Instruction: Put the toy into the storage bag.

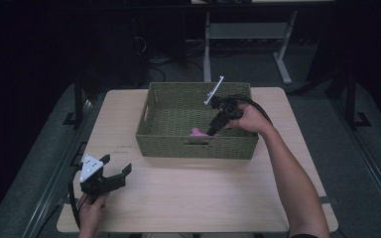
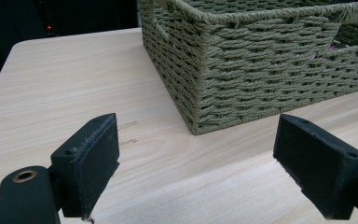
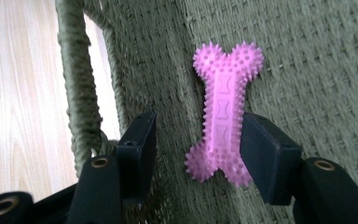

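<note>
Between parted jaws — pink bone [image 3: 225, 113]

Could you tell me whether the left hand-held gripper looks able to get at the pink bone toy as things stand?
Probably not directly. The left hand-held gripper sits open outside the woven basket, whose near wall stands between it and the pink bone toy. The right hand-held gripper also occupies that spot.
</note>
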Available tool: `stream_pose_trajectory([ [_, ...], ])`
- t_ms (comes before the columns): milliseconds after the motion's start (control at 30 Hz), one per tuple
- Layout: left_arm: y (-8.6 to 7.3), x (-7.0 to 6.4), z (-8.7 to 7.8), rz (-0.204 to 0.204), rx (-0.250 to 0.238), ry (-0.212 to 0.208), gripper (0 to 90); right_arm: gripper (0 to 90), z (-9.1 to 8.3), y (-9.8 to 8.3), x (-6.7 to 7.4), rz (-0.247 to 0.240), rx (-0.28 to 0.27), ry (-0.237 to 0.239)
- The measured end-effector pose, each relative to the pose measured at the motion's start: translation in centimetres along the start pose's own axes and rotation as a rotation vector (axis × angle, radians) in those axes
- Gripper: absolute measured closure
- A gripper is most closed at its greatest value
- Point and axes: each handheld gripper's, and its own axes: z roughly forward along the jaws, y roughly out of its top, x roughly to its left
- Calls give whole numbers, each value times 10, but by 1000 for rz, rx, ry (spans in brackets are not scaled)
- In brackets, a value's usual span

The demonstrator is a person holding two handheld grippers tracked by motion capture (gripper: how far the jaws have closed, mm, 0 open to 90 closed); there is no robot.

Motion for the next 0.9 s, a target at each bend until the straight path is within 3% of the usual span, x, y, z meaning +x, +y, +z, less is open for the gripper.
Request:
stream_pose_trajectory([
  [467,0,-1,0,-2,2,-3,138,384,-20,-5,14,7,-42,-28],
  [900,0,-1,0,3,1,-2,139,370,-29,-10,13,28,-56,-54],
])
